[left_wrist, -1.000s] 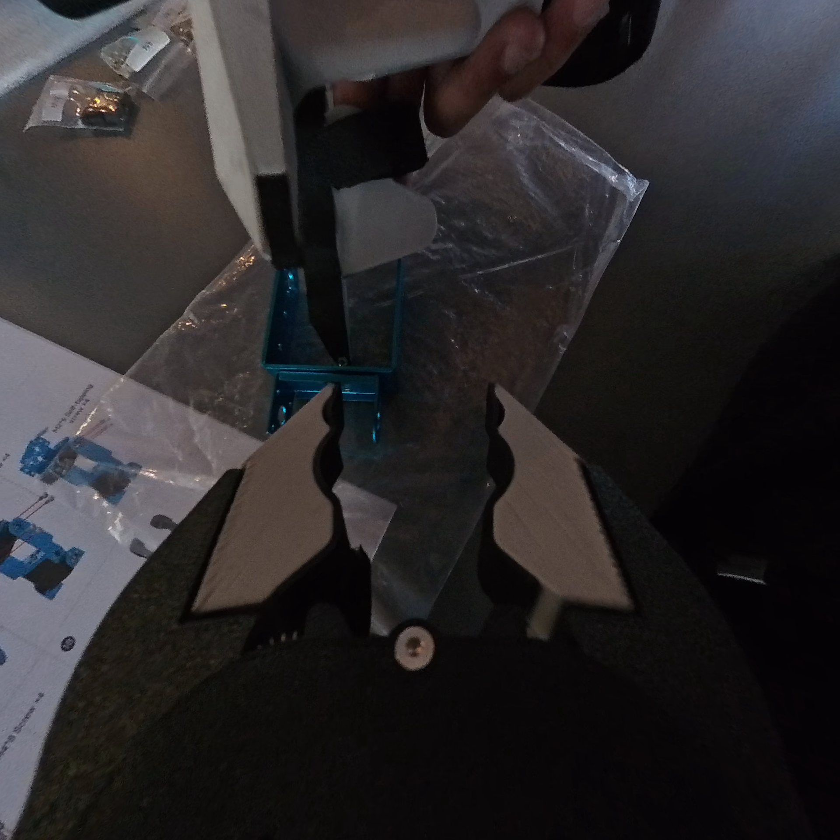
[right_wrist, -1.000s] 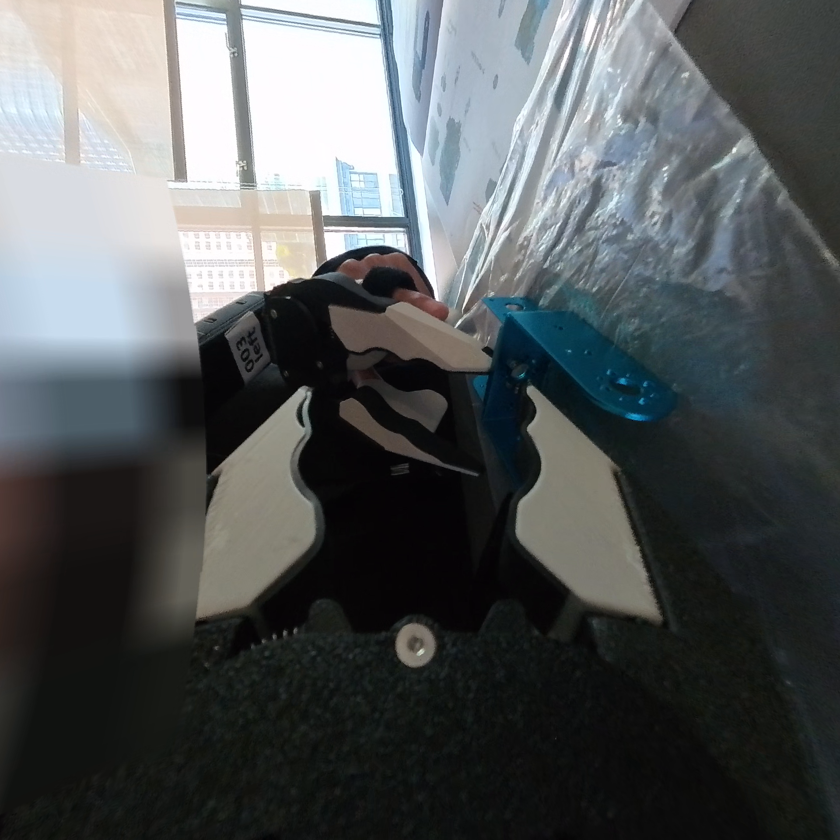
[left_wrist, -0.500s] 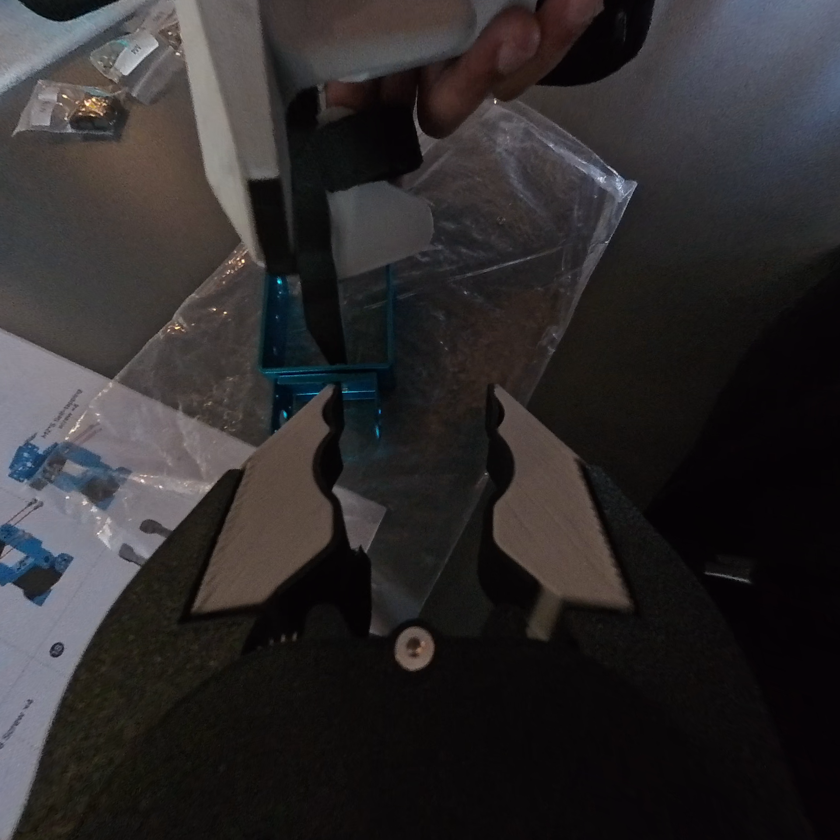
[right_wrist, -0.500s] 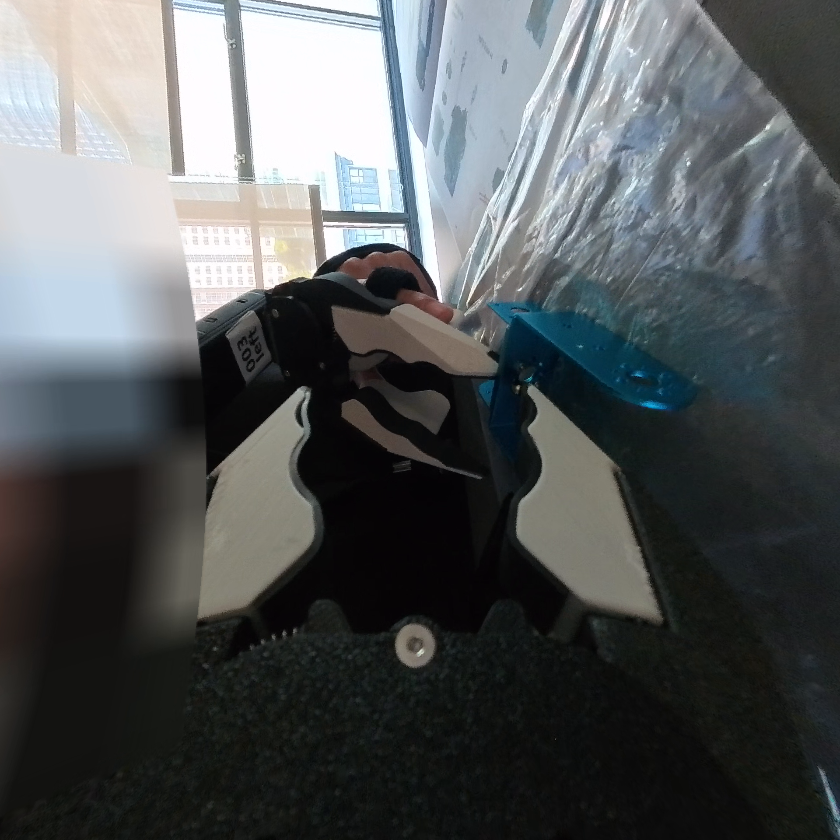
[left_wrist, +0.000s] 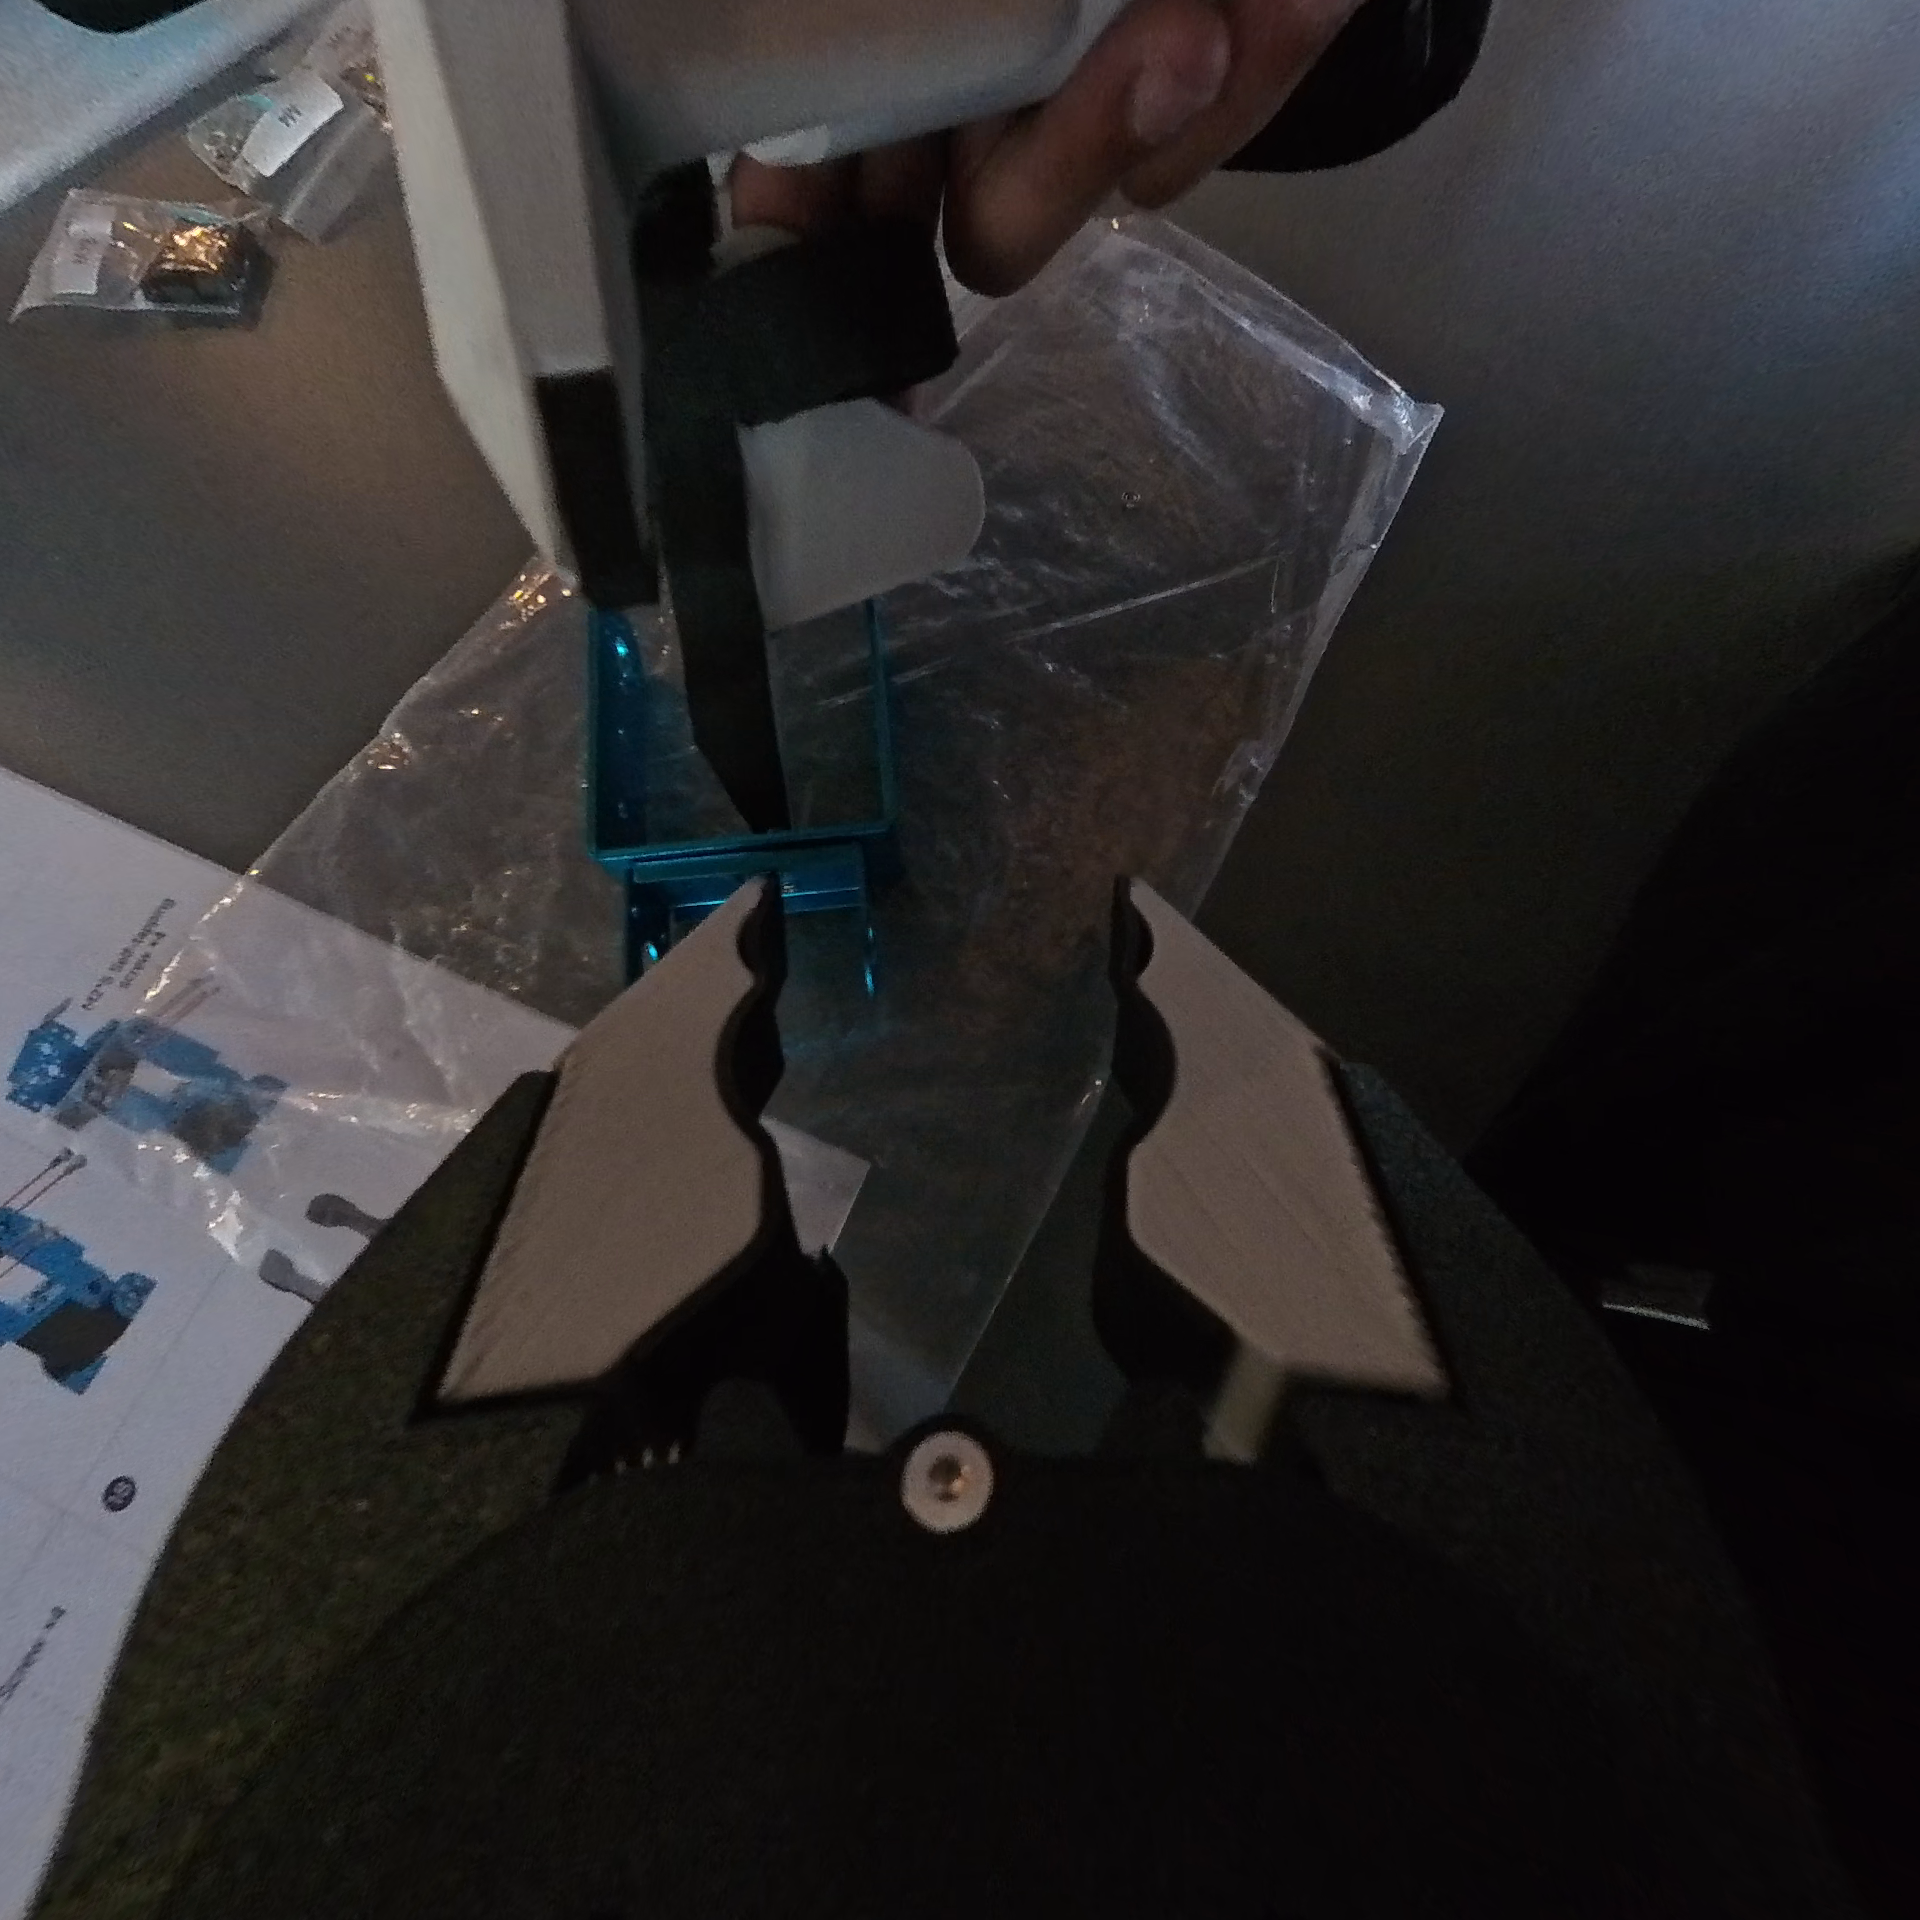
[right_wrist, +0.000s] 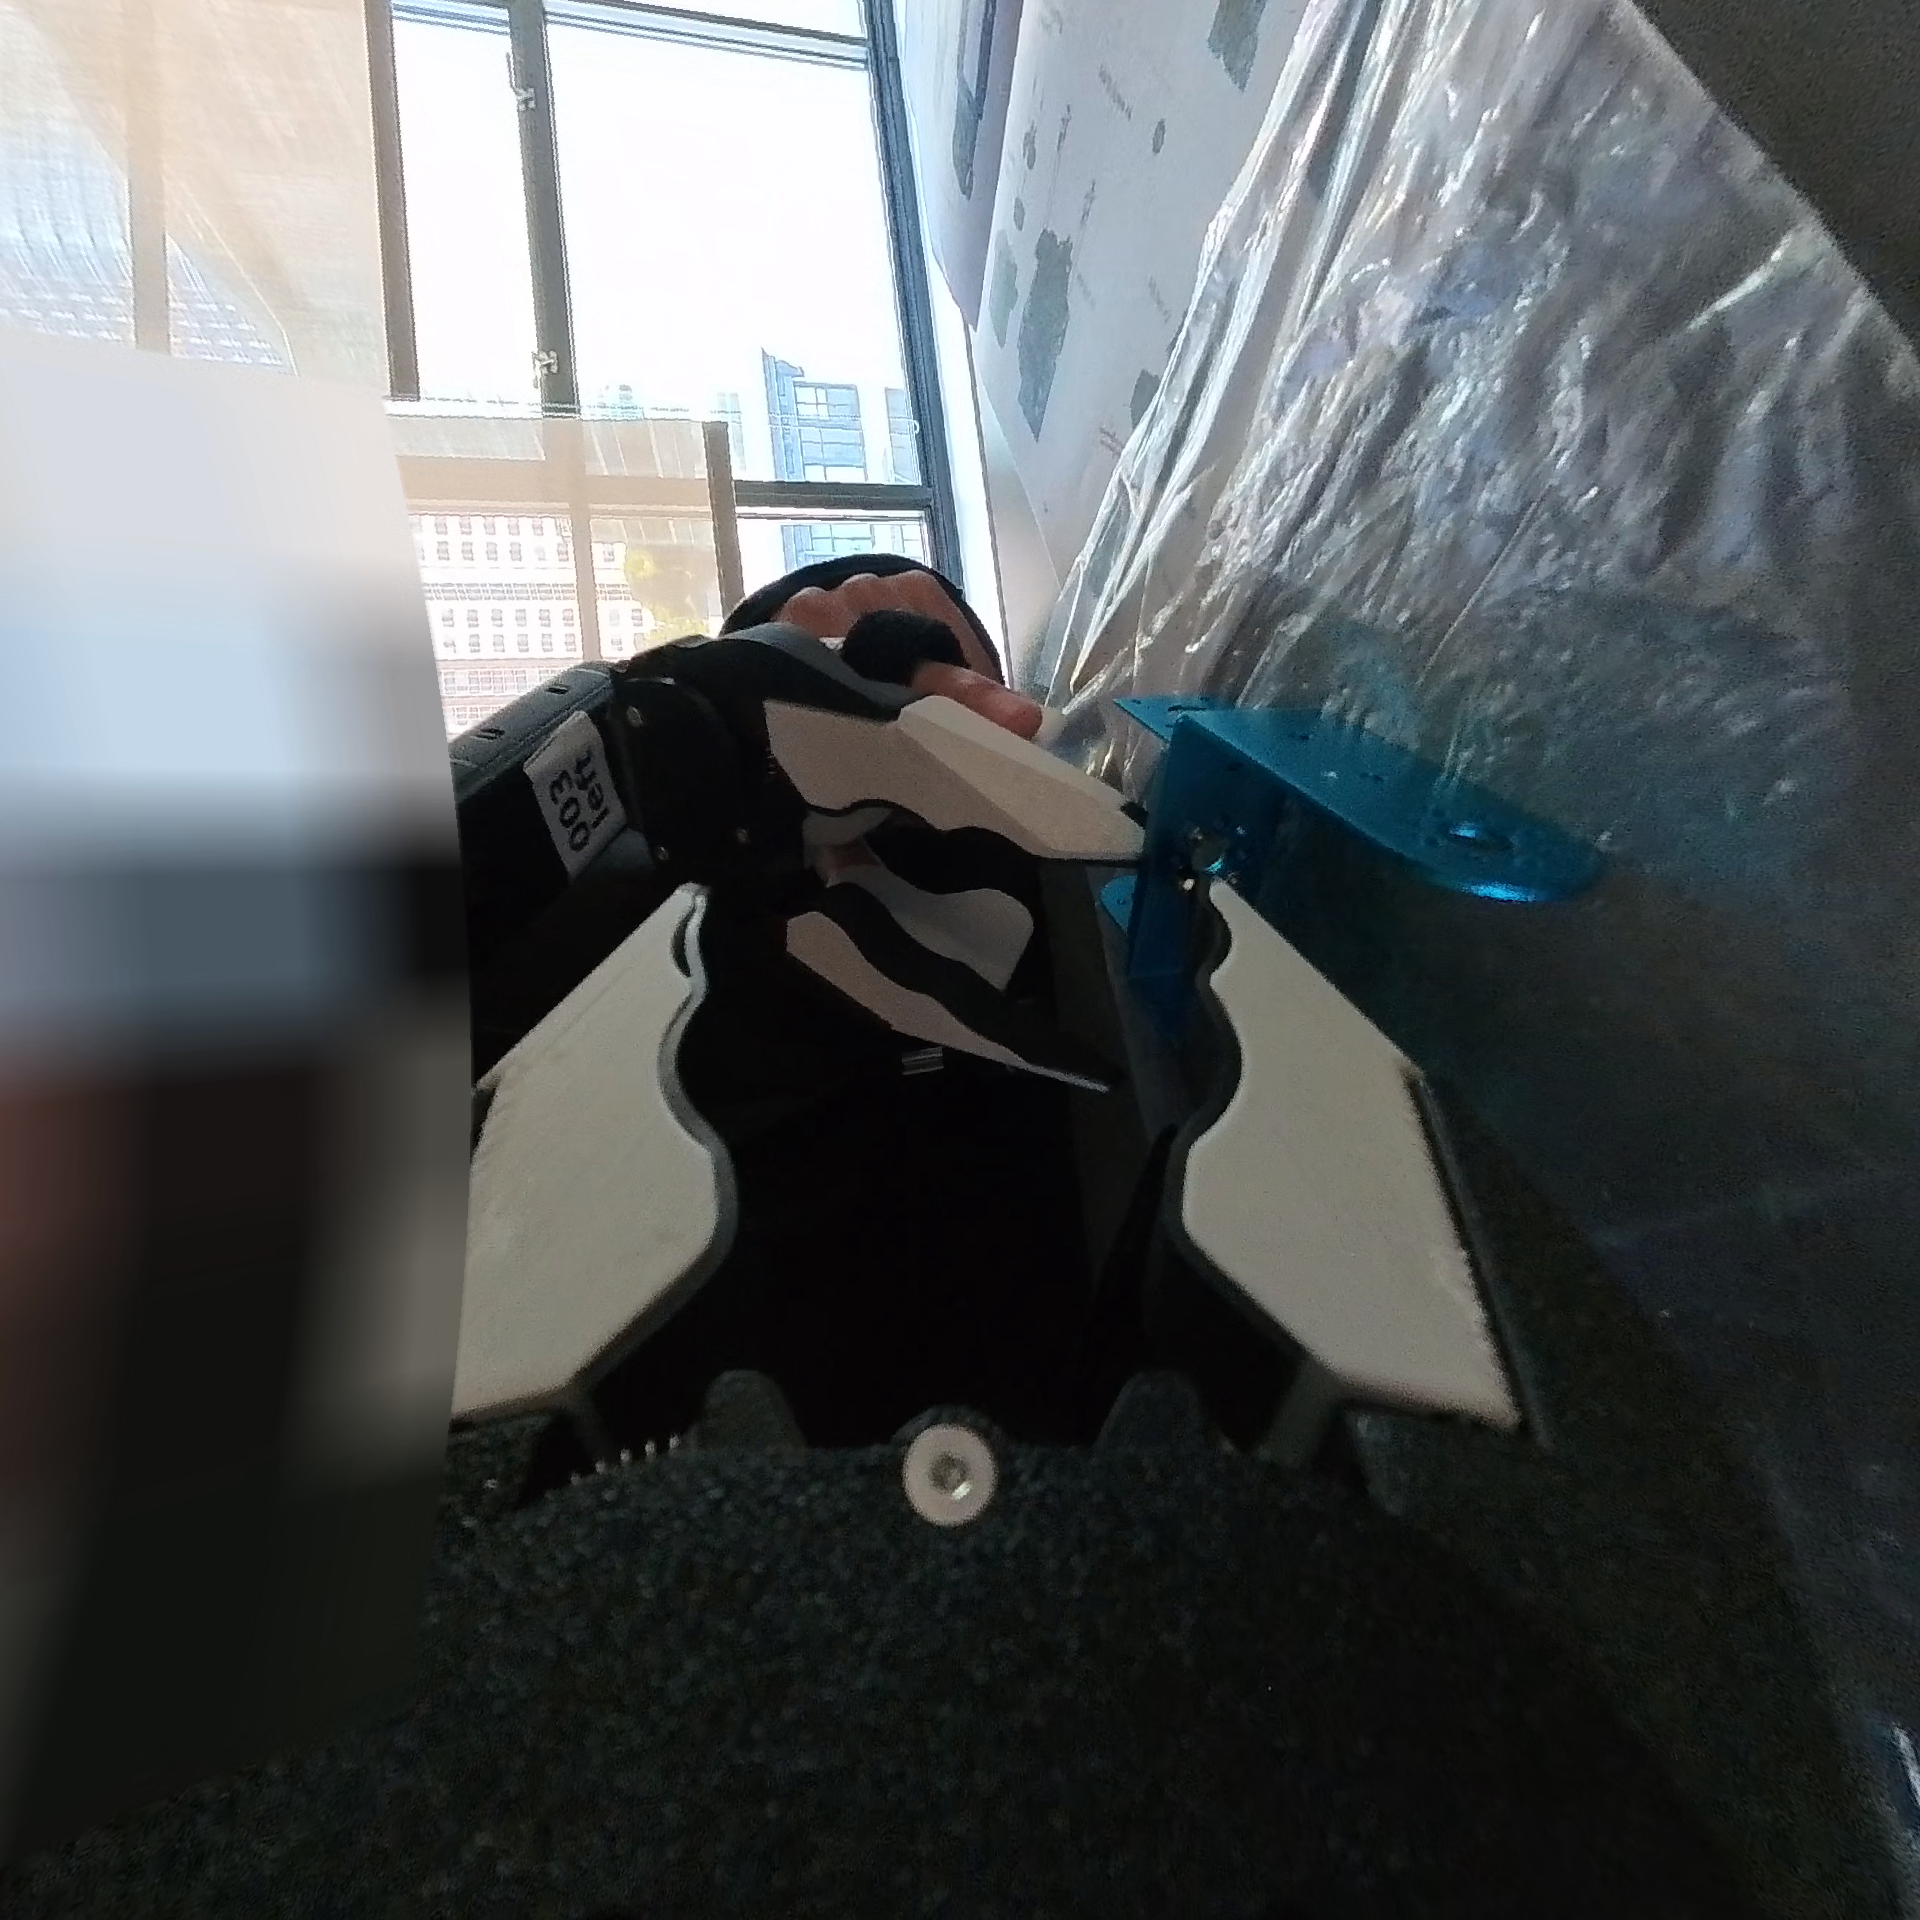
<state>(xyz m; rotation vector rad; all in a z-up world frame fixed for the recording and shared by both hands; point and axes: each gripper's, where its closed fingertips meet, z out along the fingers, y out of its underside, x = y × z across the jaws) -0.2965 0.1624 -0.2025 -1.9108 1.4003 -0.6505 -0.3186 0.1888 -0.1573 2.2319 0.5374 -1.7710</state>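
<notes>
The left hand-held gripper (left_wrist: 940, 904) is released, its fingers spread apart, with one fingertip (left_wrist: 756, 902) just at the blue metal bracket (left_wrist: 738, 821). The bracket stands on a clear plastic bag (left_wrist: 1143, 665) that lies on the grey surface (left_wrist: 208, 540). The right hand-held gripper (right_wrist: 954, 904) is also released and holds nothing; one of its fingers touches the bracket from the other side. A printed instruction sheet (left_wrist: 114, 1091) lies beside the bag, and small parts bags (left_wrist: 145, 260) lie farther away.
</notes>
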